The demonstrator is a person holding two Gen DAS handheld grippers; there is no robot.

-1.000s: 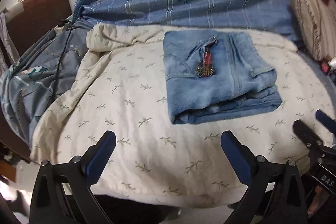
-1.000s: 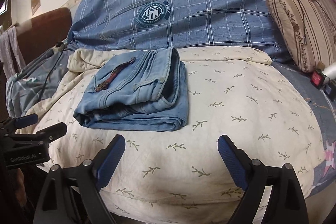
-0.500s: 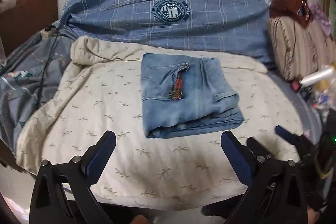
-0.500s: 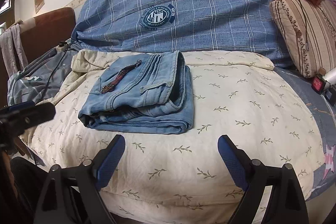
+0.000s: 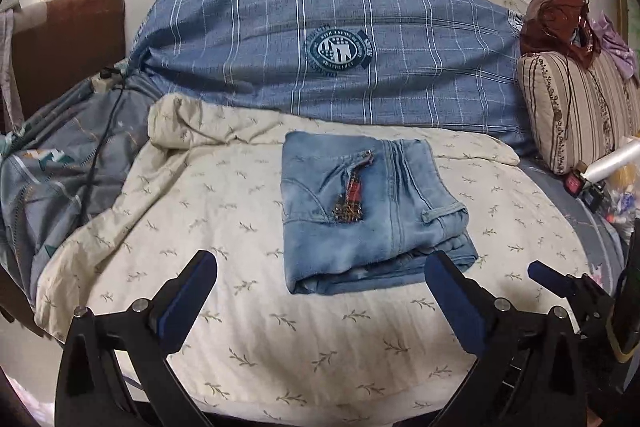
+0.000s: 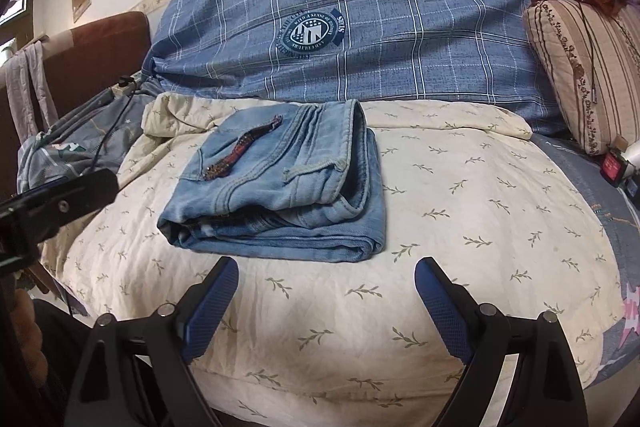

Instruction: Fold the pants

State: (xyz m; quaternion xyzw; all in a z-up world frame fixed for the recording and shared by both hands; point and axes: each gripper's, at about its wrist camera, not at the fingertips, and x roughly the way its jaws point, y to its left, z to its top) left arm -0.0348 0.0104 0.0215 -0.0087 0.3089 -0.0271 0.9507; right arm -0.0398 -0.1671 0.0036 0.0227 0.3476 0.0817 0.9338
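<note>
The light blue jeans [image 5: 360, 211] lie folded into a compact rectangle on the cream leaf-print quilt [image 5: 224, 227], with a red plaid patch on top. They also show in the right wrist view [image 6: 288, 187]. My left gripper [image 5: 320, 291] is open and empty, held back near the quilt's front edge, just short of the jeans. My right gripper [image 6: 326, 301] is open and empty, in front of the jeans' near fold. The right gripper also appears at the right edge of the left wrist view [image 5: 568, 287].
A big blue plaid pillow [image 5: 340, 47] lies behind the quilt against the wall. A striped beige cushion [image 5: 580, 107] stands at the right with a reddish bag on top. A grey-blue sheet [image 5: 52, 163] with a black cable lies at the left. Small items lie at the right [image 5: 600, 179].
Both grippers have pulled back and risen a little from the folded jeans. The jeans have not moved. Both stay open.
</note>
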